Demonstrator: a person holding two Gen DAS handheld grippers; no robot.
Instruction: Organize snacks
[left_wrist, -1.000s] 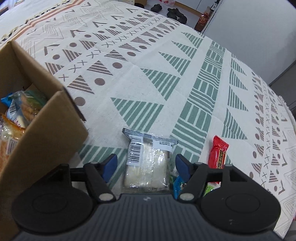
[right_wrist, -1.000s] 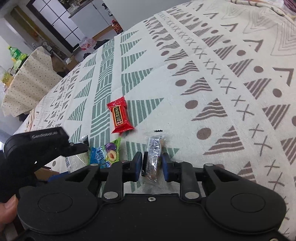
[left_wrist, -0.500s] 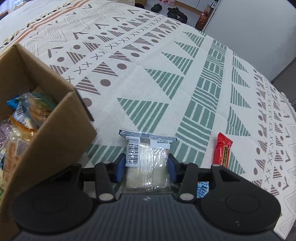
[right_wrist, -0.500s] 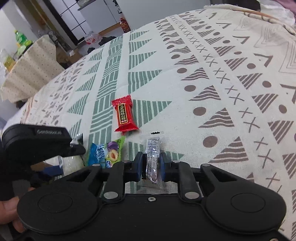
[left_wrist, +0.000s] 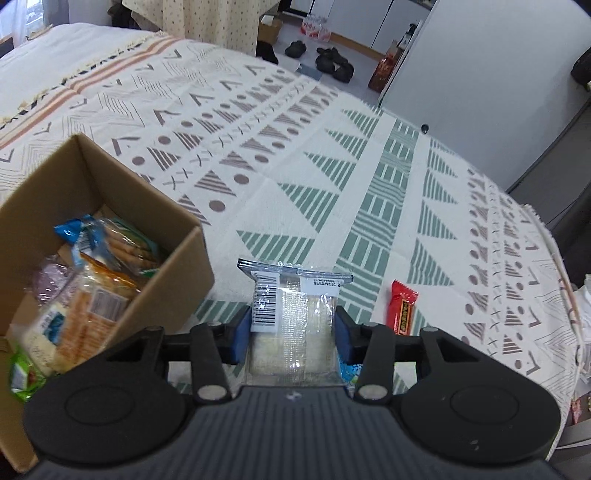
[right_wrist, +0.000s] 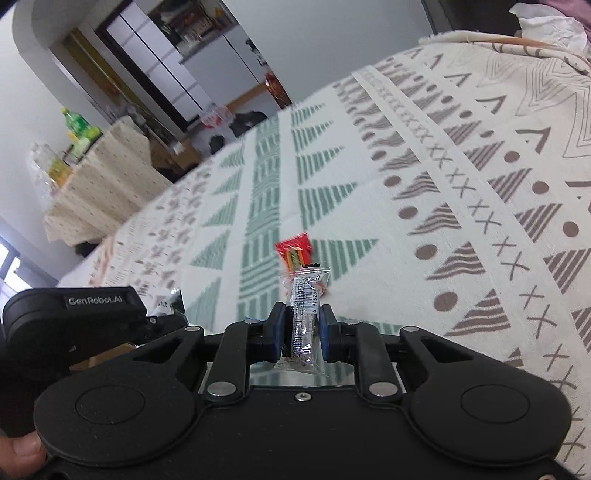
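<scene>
My left gripper (left_wrist: 292, 334) is shut on a clear cracker packet (left_wrist: 293, 314) with a barcode label, held above the patterned cloth. An open cardboard box (left_wrist: 110, 236) holding several snack bags stands at its left. A red candy bar (left_wrist: 403, 306) lies on the cloth to the right. My right gripper (right_wrist: 302, 334) is shut on a thin clear snack stick packet (right_wrist: 303, 314), lifted off the cloth. The red candy bar (right_wrist: 294, 251) lies beyond it. The left gripper's body (right_wrist: 74, 314) shows at the left of the right wrist view.
The patterned tablecloth (left_wrist: 332, 177) covers the table, whose edge curves away at right. A small blue wrapper (left_wrist: 349, 369) peeks out under the left gripper's right finger. Shoes and a door lie on the floor beyond. A side table with bottles (right_wrist: 77, 129) stands far off.
My left gripper closed on the cracker packet and lifted it, bringing the box more into view. My right gripper, holding the stick packet, rose and tilted up from the cloth.
</scene>
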